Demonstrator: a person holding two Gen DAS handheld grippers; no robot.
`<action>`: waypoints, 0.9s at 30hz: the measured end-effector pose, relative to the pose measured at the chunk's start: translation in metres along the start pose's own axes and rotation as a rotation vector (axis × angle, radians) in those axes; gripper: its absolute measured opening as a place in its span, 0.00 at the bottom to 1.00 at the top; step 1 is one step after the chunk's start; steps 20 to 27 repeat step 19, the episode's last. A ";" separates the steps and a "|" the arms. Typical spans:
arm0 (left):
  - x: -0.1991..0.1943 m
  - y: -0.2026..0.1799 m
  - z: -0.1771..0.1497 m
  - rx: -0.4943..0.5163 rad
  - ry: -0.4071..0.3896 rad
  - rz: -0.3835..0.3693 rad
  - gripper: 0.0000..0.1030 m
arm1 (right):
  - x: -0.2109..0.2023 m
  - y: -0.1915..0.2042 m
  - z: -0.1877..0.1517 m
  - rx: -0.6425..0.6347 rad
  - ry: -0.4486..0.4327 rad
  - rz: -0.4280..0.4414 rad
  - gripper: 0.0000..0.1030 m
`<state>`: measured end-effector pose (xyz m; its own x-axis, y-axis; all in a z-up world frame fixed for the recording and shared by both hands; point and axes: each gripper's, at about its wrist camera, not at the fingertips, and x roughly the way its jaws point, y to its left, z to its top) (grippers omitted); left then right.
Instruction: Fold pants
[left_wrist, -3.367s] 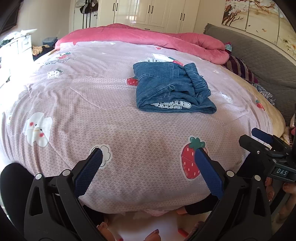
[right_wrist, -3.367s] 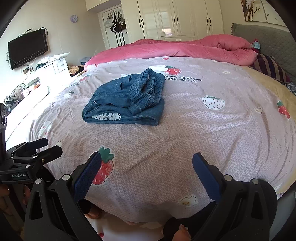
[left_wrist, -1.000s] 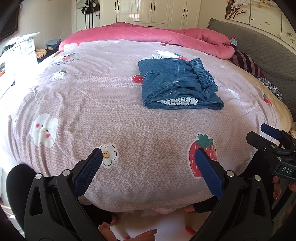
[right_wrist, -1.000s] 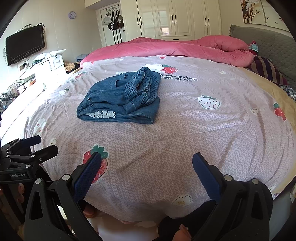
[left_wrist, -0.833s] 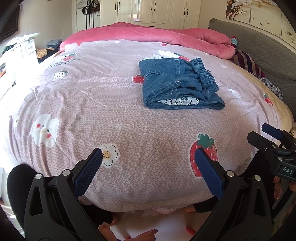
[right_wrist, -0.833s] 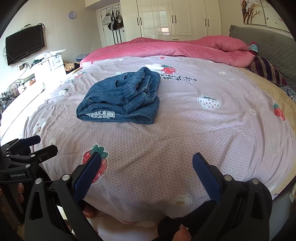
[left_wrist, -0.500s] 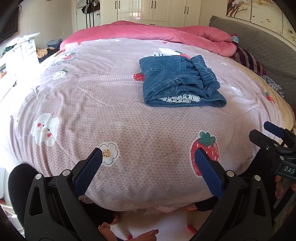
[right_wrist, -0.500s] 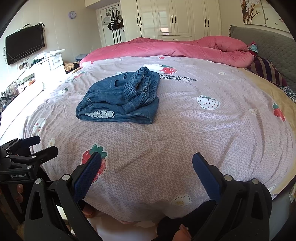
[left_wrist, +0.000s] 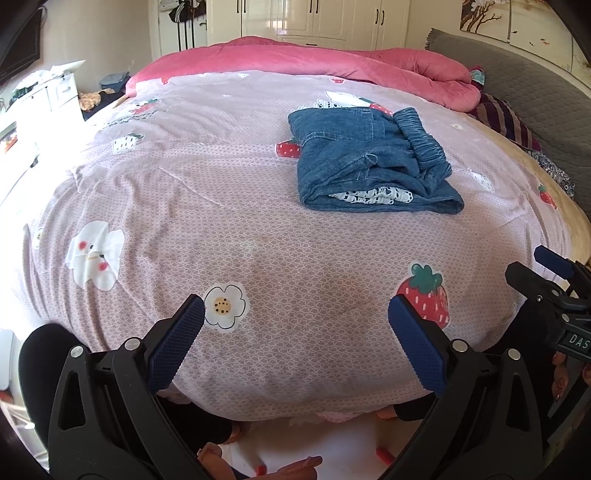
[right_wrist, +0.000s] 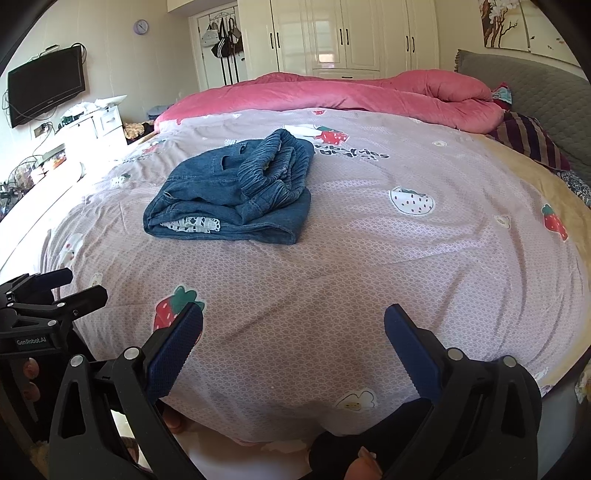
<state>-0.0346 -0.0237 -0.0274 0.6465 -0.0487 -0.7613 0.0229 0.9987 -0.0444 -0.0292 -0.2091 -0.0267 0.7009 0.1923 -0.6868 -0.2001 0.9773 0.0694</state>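
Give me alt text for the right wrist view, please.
Folded blue denim pants lie on a pink strawberry-print bedspread, well beyond the open, empty right gripper. The left gripper shows at the left edge; a pink duvet lies bunched at the far side.

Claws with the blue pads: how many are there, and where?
2. The left claw hovers open over the near edge of the bed; the right claw hovers open beside it. Neither touches the folded jeans farther up the bed.

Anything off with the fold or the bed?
Folded denim pants look lumpy: the elastic waistband is bunched on top and white lace trim pokes out the near edge. A faint darker patch marks the bedsheet.
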 end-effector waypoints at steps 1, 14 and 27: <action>0.001 0.001 0.000 -0.002 0.003 0.003 0.91 | 0.001 -0.002 0.001 0.002 0.002 -0.006 0.96; 0.007 0.048 0.050 -0.104 -0.054 -0.002 0.91 | 0.023 -0.080 0.038 0.114 -0.021 -0.124 0.95; 0.047 0.104 0.109 -0.145 -0.042 0.154 0.91 | 0.042 -0.158 0.079 0.175 -0.046 -0.273 0.95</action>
